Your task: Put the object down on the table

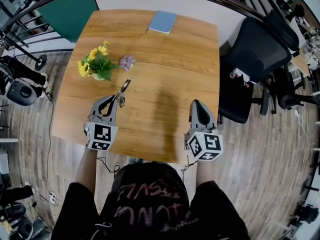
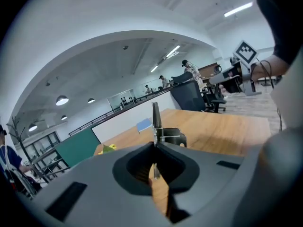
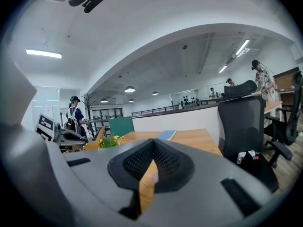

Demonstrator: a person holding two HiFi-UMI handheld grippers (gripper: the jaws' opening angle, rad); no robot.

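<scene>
My left gripper is shut on a black binder clip with a silver wire handle. It holds the clip over the left part of the wooden table; whether the clip touches the table I cannot tell. In the left gripper view the binder clip sticks out just past the closed jaw tips, its handle pointing up. My right gripper is over the table's near right part, shut with nothing between its jaws, as the right gripper view also shows.
A small pot of yellow flowers and a purple flower stand just beyond the left gripper. A blue notebook lies at the far edge. A black office chair stands to the right of the table.
</scene>
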